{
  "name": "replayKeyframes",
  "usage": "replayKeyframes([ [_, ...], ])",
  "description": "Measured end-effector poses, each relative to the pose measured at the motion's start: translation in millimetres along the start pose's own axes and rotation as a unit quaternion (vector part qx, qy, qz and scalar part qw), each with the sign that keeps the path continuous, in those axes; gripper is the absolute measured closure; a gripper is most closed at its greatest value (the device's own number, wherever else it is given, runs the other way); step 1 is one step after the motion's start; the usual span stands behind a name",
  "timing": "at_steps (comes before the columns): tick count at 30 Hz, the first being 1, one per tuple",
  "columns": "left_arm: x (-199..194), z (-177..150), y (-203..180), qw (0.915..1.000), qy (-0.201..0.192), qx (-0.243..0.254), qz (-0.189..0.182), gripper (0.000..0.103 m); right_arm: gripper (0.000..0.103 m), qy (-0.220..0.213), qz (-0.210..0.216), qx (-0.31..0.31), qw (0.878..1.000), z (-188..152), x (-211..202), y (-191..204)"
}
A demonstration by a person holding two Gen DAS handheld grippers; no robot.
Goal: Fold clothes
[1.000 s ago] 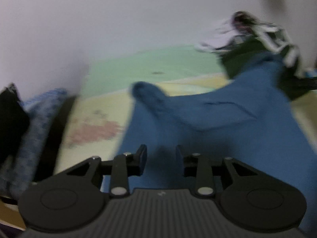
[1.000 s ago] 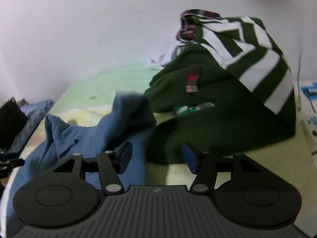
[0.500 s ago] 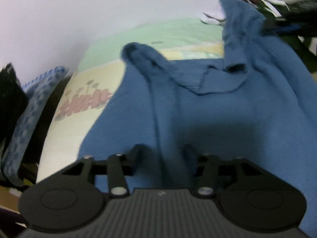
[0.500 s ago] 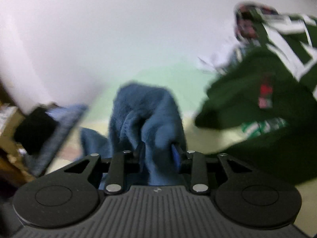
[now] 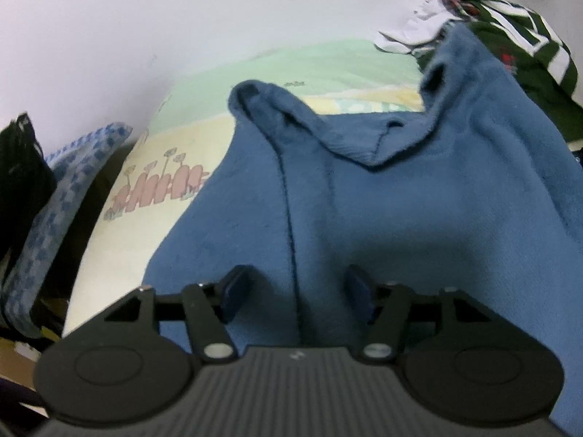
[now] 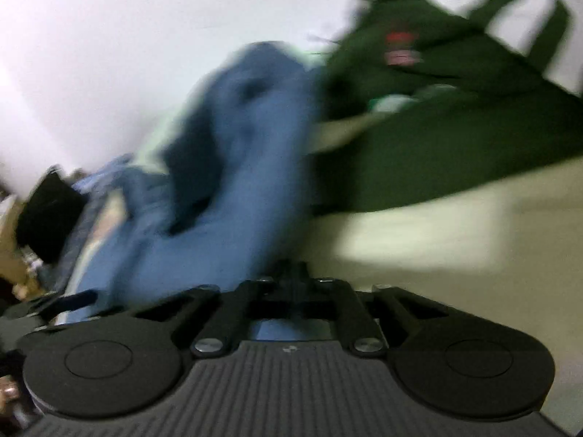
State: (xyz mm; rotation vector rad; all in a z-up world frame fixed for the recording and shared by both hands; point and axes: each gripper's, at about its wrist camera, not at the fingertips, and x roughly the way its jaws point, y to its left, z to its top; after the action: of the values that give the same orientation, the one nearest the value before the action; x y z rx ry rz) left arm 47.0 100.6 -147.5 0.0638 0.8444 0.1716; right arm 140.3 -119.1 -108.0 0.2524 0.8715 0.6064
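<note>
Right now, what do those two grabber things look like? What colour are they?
Both look alike. The left gripper has a matte black body with a ribbed grey top plate, two round black discs at the sides, thin black linkage bars with silver rivets, and dark blue pads on its fingers. The right gripper has the same build, though blurred. No cables or sleeves show.

Each tool [image 5: 297,293] [image 6: 291,273] is matte black, with a ribbed grey body, round discs, silver screws and blue finger pads [image 5: 359,291].
</note>
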Motion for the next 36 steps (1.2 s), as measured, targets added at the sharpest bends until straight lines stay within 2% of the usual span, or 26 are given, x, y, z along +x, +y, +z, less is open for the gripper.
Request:
replayKeyframes([
  [4, 2.6, -2.2, 9.2, 0.9995, 0.000, -0.030, -0.007, 0.028, 0.100, 0.025, 0.036, -0.103, 0.994, -12.9, 7.1, 75.5],
  [6, 3.1, -2.9, 10.1, 0.9995, -0.002, -0.032, -0.004, 0.024, 0.098, 0.031, 0.048, -0.108, 0.992, -16.8, 7.5, 82.5],
  [8, 3.3, -4.0, 10.9, 0.9994, -0.005, -0.033, -0.004, 0.021, 0.088, 0.024, 0.047, -0.097, 0.994, -15.6, -1.1, 74.1],
  [10, 3.5, -5.1, 11.7, 0.9994, -0.009, -0.034, -0.003, 0.020, 0.079, -0.001, 0.020, -0.098, 0.995, -12.0, -13.6, 60.9],
  [12, 3.3, -6.1, 11.8, 0.9993, -0.011, -0.037, -0.002, 0.019, 0.062, -0.030, -0.026, -0.096, 0.995, -5.5, -22.8, 44.7],
  [14, 3.1, -6.7, 11.6, 0.9992, -0.013, -0.037, -0.001, 0.019, 0.059, -0.052, -0.067, -0.091, 0.992, 1.7, -27.6, 28.0],
  [17, 2.9, -6.8, 10.7, 0.9993, -0.014, -0.036, 0.002, 0.018, 0.059, -0.028, -0.093, -0.085, 0.992, 9.9, -9.0, 6.4],
  [20, 3.3, -6.5, 11.1, 0.9994, -0.012, -0.034, 0.003, 0.017, 0.059, -0.001, -0.074, -0.064, 0.995, 8.3, 6.9, -1.8],
  [23, 3.5, -6.4, 11.2, 0.9993, -0.011, -0.034, 0.007, 0.015, 0.061, 0.007, -0.061, -0.024, 0.998, 5.8, 19.0, -4.7],
  [25, 3.7, -6.4, 11.4, 0.9993, -0.011, -0.034, 0.010, 0.014, 0.074, 0.002, -0.056, 0.000, 0.998, 5.3, 22.7, -4.9],
  [26, 3.7, -6.5, 11.1, 0.9993, -0.011, -0.035, 0.010, 0.014, 0.089, -0.004, -0.051, 0.007, 0.999, 6.9, 21.0, -4.7],
  [30, 3.5, -7.1, 12.0, 0.9994, -0.011, -0.032, 0.011, 0.014, 0.093, -0.055, -0.047, 0.020, 0.997, 19.9, -7.2, 2.8],
  [33, 3.7, -7.2, 12.6, 0.9993, -0.010, -0.033, 0.011, 0.012, 0.094, -0.110, -0.086, 0.008, 0.990, 30.2, -37.6, 5.2],
  [35, 4.1, -7.5, 12.8, 0.9993, -0.010, -0.034, 0.011, 0.011, 0.094, -0.152, -0.137, -0.014, 0.979, 33.8, -59.1, 4.8],
  [36, 4.2, -7.5, 12.8, 0.9993, -0.010, -0.034, 0.012, 0.011, 0.093, -0.173, -0.173, -0.029, 0.969, 35.4, -68.3, 4.9],
])
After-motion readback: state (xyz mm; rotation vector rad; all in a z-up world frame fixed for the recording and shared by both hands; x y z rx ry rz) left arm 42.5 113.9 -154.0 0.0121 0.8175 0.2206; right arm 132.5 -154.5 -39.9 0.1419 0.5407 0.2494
